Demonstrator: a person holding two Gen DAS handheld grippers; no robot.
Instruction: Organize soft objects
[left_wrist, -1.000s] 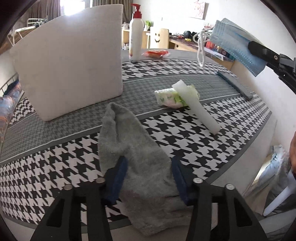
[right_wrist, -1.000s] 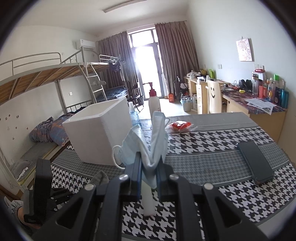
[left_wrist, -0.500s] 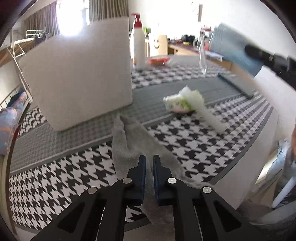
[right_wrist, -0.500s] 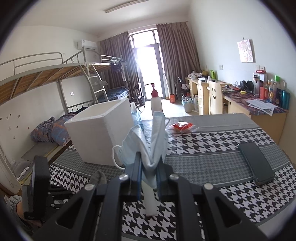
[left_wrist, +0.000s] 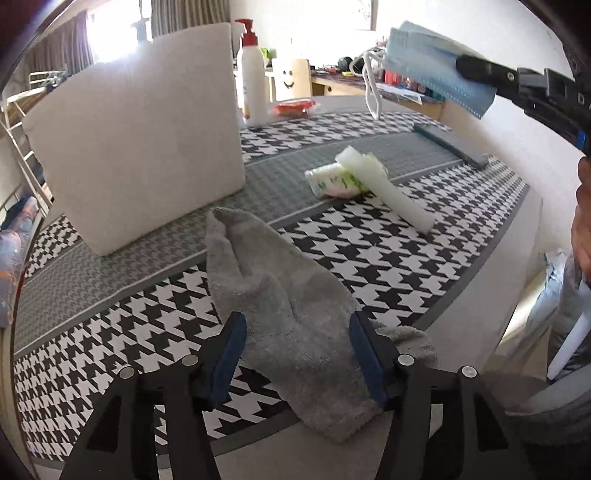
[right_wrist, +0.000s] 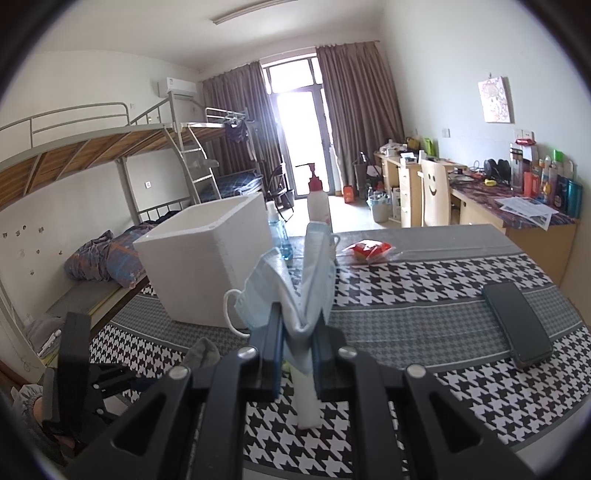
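My left claw opening, grey sock between pads, flat on table near front edge. My right claw pinched on blue mask, held above table. Judge step: sock pickup. Next: close, lift, carry to white box. No readable writing; bottle label illegible.

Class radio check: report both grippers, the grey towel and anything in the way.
Left gripper opening astride grey terry towel. Right gripper shut on blue face mask. White foam box beyond; path clear.
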